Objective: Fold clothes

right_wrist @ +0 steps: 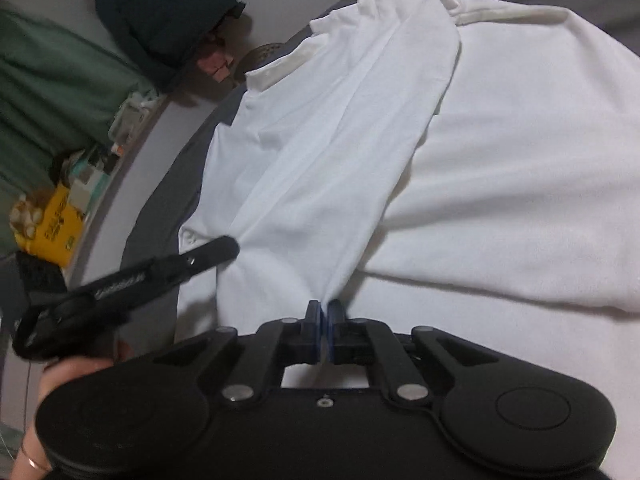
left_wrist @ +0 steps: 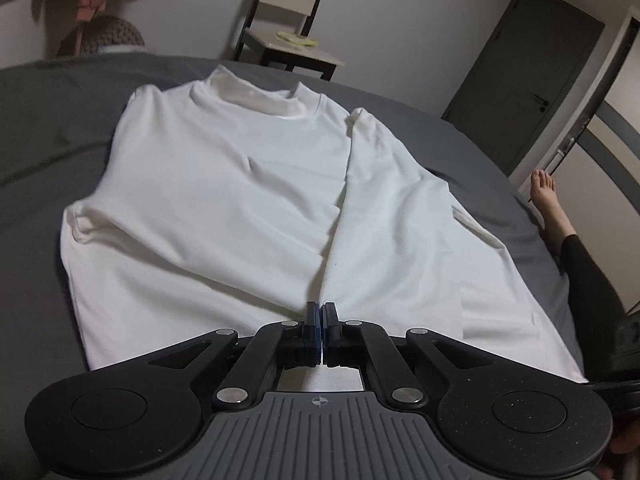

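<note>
A white long-sleeved shirt (left_wrist: 224, 184) lies flat on the grey bed sheet (left_wrist: 44, 128), collar at the far end. One sleeve (right_wrist: 340, 140) is drawn across its body. My left gripper (left_wrist: 321, 312) is at the near hem, shut on the fabric, and a crease runs from its tips up the shirt. In the right wrist view the left gripper (right_wrist: 224, 250) shows as a dark bar at the shirt's edge. My right gripper (right_wrist: 324, 308) is shut on the end of the sleeve, which gathers into its pads.
A small side table (left_wrist: 292, 48) and a dark door (left_wrist: 532, 80) stand beyond the bed. A person's bare foot (left_wrist: 544, 200) rests on the sheet at the right. Hanging dark clothes (right_wrist: 160, 20), green fabric (right_wrist: 48, 80) and a yellow box (right_wrist: 56, 220) lie off the bed's side.
</note>
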A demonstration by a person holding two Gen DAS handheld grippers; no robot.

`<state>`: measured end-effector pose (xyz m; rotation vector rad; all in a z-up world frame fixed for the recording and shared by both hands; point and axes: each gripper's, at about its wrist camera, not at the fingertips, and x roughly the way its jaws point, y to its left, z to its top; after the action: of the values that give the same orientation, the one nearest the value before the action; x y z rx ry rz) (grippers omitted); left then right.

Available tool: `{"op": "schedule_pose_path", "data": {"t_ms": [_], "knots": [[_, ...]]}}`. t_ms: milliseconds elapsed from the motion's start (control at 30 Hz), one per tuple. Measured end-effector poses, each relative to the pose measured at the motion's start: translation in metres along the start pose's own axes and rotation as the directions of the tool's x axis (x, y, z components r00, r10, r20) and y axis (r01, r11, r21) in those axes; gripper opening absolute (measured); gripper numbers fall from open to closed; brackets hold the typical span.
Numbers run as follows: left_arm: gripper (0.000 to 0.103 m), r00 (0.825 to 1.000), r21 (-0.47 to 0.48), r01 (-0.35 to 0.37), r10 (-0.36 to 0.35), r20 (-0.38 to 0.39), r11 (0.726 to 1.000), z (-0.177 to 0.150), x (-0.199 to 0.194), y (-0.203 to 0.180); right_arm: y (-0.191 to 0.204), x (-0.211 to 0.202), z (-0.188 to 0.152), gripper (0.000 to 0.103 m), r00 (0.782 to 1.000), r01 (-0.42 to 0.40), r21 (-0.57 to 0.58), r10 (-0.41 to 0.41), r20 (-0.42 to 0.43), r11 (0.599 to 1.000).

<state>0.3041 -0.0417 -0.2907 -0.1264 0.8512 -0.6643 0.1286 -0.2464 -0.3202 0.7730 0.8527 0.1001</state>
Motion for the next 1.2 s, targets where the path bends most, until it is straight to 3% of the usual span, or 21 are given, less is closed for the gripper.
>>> {"op": "schedule_pose_path", "data": {"t_ms": [100, 200, 267, 333, 367, 400, 467, 600, 700, 767, 900, 1000, 1100, 1200], "knots": [[0.001, 0.999, -0.004, -0.026, 0.025, -0.032, 1.000, -0.005, 0.009, 0.003, 0.006, -0.003, -0.004, 0.004, 0.999, 0.034, -0.022, -0.035, -0.004, 0.999], [0.001, 0.999, 0.001, -0.043, 0.043, -0.025, 0.999, -0.007, 0.010, 0.005, 0.000, 0.003, -0.003, 0.007, 0.999, 0.032, 0.026, -0.031, -0.034, 0.999], [0.002, 0.999, 0.000, -0.053, 0.053, -0.006, 0.999, -0.008, 0.006, 0.005, 0.003, 0.000, 0.001, 0.024, 0.998, 0.003, 0.019, -0.002, -0.057, 1.000], [0.013, 0.999, 0.002, -0.043, 0.043, 0.002, 0.999, -0.010, 0.000, 0.005, 0.008, -0.013, 0.004, 0.045, 1.000, 0.008, -0.017, -0.008, -0.029, 1.000], [0.033, 0.999, 0.005, -0.038, 0.038, 0.004, 0.999, -0.012, -0.005, 0.005, 0.009, -0.021, 0.006, 0.047, 1.000, 0.019, -0.036, -0.019, 0.002, 0.999], [0.071, 0.999, -0.001, -0.034, 0.034, 0.008, 0.999, -0.015, -0.011, 0.006, 0.009, -0.030, 0.009, 0.047, 0.999, 0.033, -0.052, -0.032, 0.033, 0.998], [0.103, 0.999, -0.036, -0.027, 0.028, 0.039, 0.999, -0.023, -0.026, 0.008, 0.001, -0.043, 0.026, 0.048, 0.993, 0.062, -0.048, -0.057, 0.100, 0.997], [0.103, 0.990, -0.106, 0.048, -0.033, 0.140, 0.993, -0.034, -0.052, 0.011, -0.034, -0.053, 0.086, 0.051, 0.974, 0.075, 0.046, -0.083, 0.210, 0.996], [0.103, 0.966, -0.093, 0.178, -0.155, 0.206, 0.980, -0.042, -0.056, 0.002, -0.072, -0.042, 0.131, 0.055, 0.974, -0.005, 0.149, -0.029, 0.223, 0.989], [0.103, 0.965, -0.065, 0.210, -0.196, 0.175, 0.976, -0.048, -0.044, -0.006, -0.096, -0.026, 0.151, 0.056, 0.977, -0.069, 0.238, 0.018, 0.212, 0.969], [0.103, 0.980, -0.095, 0.194, -0.188, 0.068, 0.976, -0.059, -0.014, -0.006, -0.117, 0.004, 0.166, 0.057, 0.971, -0.134, 0.318, 0.061, 0.232, 0.938], [0.103, 0.977, -0.101, 0.207, -0.201, 0.073, 0.973, -0.065, -0.008, -0.002, -0.121, 0.026, 0.168, 0.059, 0.965, -0.163, 0.354, 0.074, 0.252, 0.921], [0.103, 0.978, -0.078, 0.201, -0.196, 0.069, 0.977, -0.068, -0.008, -0.005, -0.120, 0.039, 0.170, 0.059, 0.946, -0.194, 0.373, 0.073, 0.316, 0.907], [0.103, 0.983, -0.014, 0.175, -0.173, 0.063, 0.985, -0.072, -0.009, -0.012, -0.119, 0.038, 0.172, 0.058, 0.917, -0.179, 0.412, 0.001, 0.398, 0.894]]}}
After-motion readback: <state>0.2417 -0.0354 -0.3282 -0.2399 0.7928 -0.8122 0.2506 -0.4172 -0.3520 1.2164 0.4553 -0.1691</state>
